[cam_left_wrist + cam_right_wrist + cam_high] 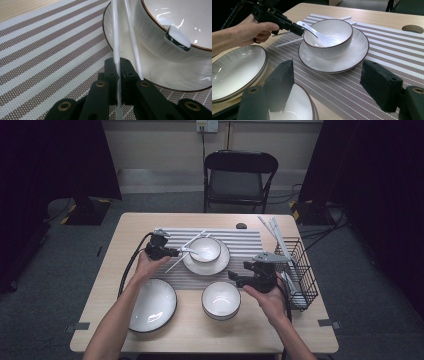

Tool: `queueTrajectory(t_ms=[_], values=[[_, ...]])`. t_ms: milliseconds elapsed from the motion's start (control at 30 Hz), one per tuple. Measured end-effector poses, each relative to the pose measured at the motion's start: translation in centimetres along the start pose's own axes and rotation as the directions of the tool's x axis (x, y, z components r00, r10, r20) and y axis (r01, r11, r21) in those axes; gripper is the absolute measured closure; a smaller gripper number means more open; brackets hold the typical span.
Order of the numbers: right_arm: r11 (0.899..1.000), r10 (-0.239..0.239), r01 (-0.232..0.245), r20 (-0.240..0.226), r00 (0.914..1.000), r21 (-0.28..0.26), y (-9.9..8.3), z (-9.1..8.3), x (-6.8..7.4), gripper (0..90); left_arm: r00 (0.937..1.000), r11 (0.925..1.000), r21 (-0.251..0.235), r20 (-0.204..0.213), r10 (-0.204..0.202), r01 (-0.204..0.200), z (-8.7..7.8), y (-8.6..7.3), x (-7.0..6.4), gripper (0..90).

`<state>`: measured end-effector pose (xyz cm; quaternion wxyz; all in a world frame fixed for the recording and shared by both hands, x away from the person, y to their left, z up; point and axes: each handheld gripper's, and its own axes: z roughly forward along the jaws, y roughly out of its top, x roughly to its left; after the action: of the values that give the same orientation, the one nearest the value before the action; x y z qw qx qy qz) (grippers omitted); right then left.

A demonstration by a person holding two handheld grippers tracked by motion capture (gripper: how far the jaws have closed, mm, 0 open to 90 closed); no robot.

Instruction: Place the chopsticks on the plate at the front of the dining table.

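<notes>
My left gripper (117,61) is shut on a white chopstick (115,35) at the left rim of a saucer (108,30). A second chopstick (133,45) lies beside it across that rim. On the saucer stands a white bowl (206,248) with a white spoon (317,35) inside. In the high view the left gripper (176,252) points right at this bowl from over the striped mat (245,242). My right gripper (329,85) is open and holds nothing, above the edge of an empty bowl (221,300). The high view shows the right gripper (239,272) at the mat's front right.
A large white plate (150,306) lies at the front left of the table. A black wire basket (302,275) with white utensils stands at the right edge. A folding chair (239,175) is behind the table. A round hole (241,225) marks the table's far side.
</notes>
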<state>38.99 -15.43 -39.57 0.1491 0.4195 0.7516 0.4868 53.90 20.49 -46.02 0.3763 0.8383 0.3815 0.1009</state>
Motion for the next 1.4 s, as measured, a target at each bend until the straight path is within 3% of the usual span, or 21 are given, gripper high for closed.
queueTrajectory(t_ms=[33,200,833,1100,1300,1400], values=[[1.000,0.000,0.000,0.001,1.0000,0.001,0.0,0.0,0.0,26.5,0.9998,0.9998,-0.006,0.001,-0.018,0.018,0.1,0.0,0.0,85.8],[1.000,-0.007,0.007,0.002,1.0000,0.004,0.0,0.1,0.1,26.5,0.9999,0.9998,0.021,0.013,-0.003,0.003,0.5,-0.2,-0.1,85.8],[1.000,-0.004,0.004,0.001,1.0000,0.005,0.0,0.0,0.0,26.4,0.9983,0.9996,0.003,0.051,-0.029,0.029,0.8,-0.3,0.0,83.0],[1.000,-0.002,0.002,0.003,1.0000,0.004,0.0,0.0,0.0,26.4,0.9952,0.9966,-0.033,0.066,-0.073,0.075,0.5,-0.3,0.2,80.5],[1.000,-0.001,0.001,0.006,1.0000,-0.003,0.1,-0.1,0.0,26.4,0.9940,0.9954,-0.039,0.069,-0.085,0.088,-0.2,-0.2,0.4,79.1],[1.000,0.003,-0.003,0.007,1.0000,-0.005,0.1,-0.2,-0.1,26.5,0.9908,0.9932,-0.050,0.091,-0.100,0.105,-0.5,-0.2,0.4,78.7]])
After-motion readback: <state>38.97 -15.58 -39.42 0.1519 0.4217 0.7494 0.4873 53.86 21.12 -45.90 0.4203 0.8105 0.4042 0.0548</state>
